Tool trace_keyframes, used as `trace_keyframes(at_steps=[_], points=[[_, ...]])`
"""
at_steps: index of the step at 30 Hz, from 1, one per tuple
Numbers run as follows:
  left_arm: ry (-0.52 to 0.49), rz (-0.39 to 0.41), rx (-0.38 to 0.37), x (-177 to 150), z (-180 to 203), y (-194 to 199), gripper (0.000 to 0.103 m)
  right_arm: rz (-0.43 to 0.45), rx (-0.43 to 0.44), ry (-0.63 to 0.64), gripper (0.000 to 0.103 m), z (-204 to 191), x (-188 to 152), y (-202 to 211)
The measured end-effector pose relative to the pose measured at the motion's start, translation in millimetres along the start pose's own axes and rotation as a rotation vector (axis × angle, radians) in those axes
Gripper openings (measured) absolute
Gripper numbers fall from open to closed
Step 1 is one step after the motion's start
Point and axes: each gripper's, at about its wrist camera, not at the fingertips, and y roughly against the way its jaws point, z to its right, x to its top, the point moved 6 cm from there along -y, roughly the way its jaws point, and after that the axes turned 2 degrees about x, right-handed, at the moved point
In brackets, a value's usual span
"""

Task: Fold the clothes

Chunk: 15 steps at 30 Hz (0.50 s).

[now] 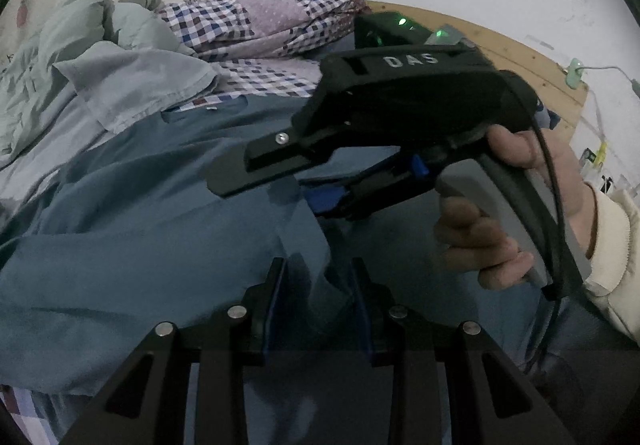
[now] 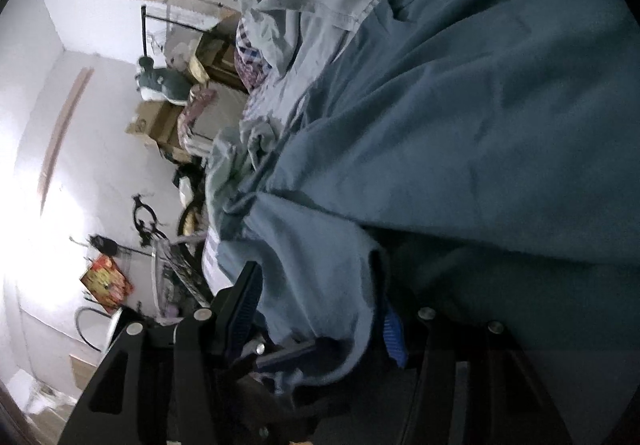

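A blue-grey garment [image 1: 132,229] lies spread over the bed and fills most of the right wrist view [image 2: 480,125]. My left gripper [image 1: 320,281] sits low over it, jaws close together, pinching a raised fold of the cloth. My right gripper [image 1: 280,185], held by a hand [image 1: 488,245] in a cream sleeve, reaches in from the right just beyond the left one. In its own view the right gripper [image 2: 316,309] is shut on a thick bunch of the garment's edge, and the cloth hides part of its right finger.
A pale grey-green garment [image 1: 132,85] and a checked quilt [image 1: 256,25] are piled at the far side of the bed against a white wall. A wooden headboard [image 1: 540,73] runs at the right. Boxes, a plush toy [image 2: 160,83] and clutter stand beyond the bed's edge.
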Motion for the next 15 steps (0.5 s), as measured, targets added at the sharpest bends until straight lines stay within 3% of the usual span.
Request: trace_keyframes(at_steps=[3,4,5,6,7,15], points=[[-0.002,-0.004,-0.010,-1,1,-1,0.027,-0.008,-0.070,0.057,0.052,-5,-2,-1],[-0.001,-0.006,-0.012,-1,2,0,0.019,-0.011,-0.099,0.074,0.037,-5,-3,-2],[0.000,-0.008,-0.014,-1,4,1,0.016,-0.014,-0.120,0.087,0.027,-6,-3,-2],[0.007,-0.004,-0.015,0,3,2,0.016,-0.018,-0.140,0.100,0.011,-7,-3,-3],[0.013,0.001,-0.015,2,2,3,0.014,-0.014,-0.159,0.114,0.003,-8,-2,-1],[0.117,0.088,-0.019,34,-9,10,0.010,0.063,-0.271,0.224,0.001,-34,25,26]])
